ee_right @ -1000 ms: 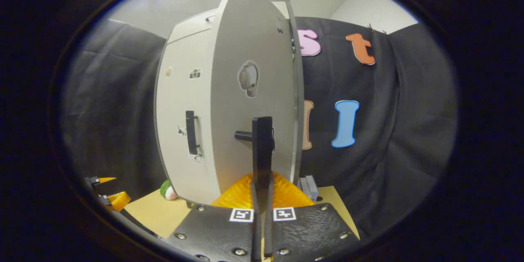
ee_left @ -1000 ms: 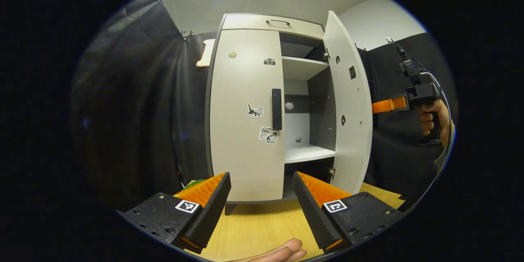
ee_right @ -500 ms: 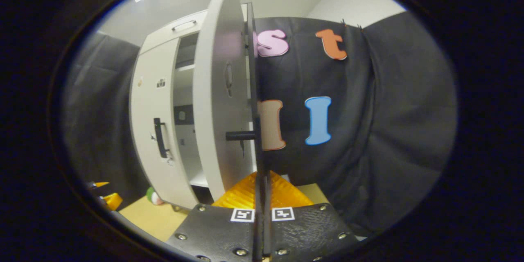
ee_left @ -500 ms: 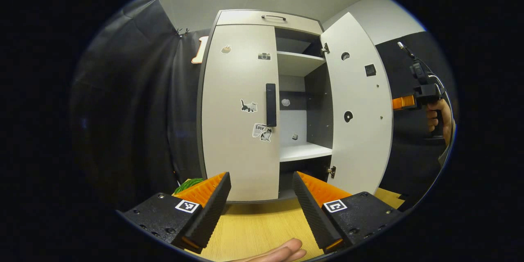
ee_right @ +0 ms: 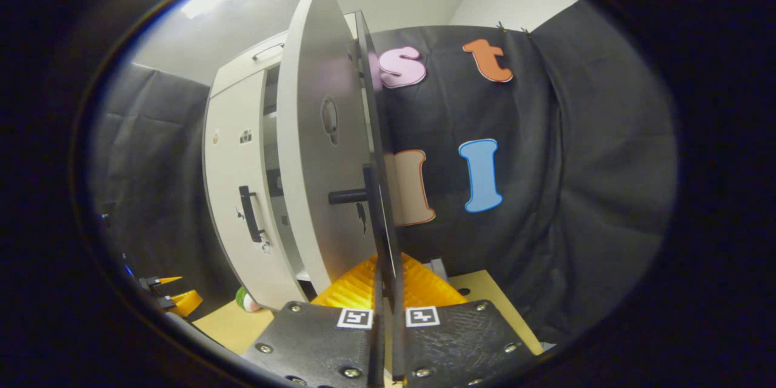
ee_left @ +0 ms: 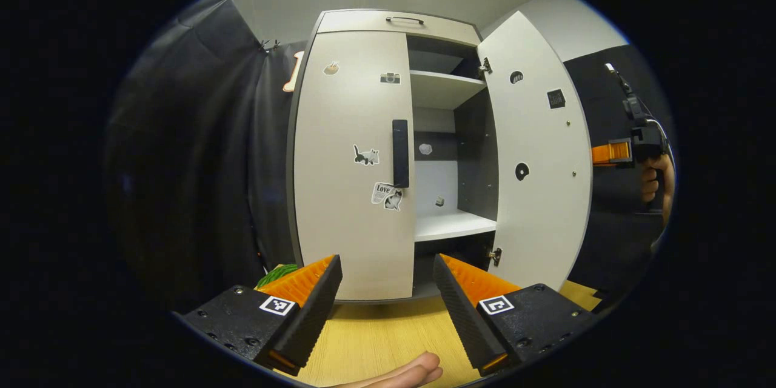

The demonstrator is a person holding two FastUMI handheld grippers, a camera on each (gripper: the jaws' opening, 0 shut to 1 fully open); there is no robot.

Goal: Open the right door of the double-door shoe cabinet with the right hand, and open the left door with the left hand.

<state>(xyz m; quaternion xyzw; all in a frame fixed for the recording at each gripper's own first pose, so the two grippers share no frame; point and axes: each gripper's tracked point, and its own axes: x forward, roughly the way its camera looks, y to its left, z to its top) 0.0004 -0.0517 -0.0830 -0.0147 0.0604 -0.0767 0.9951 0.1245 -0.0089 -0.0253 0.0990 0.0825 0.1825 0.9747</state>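
Clamping the right door's handle [ee_right: 371,194], your right gripper [ee_right: 386,291] needs a steady arc outward. Your left gripper [ee_left: 388,297] gapes wide; line it up squarely with the left door's handle [ee_left: 400,153].

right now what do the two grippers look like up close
The left gripper has wedge-shaped ribbed fingers on black bolted blocks, each bearing a square black-and-white marker. The right gripper has the same black blocks, screws and paired markers. Seen from the left gripper view, it carries a black pistol-style handle and a thin cable.
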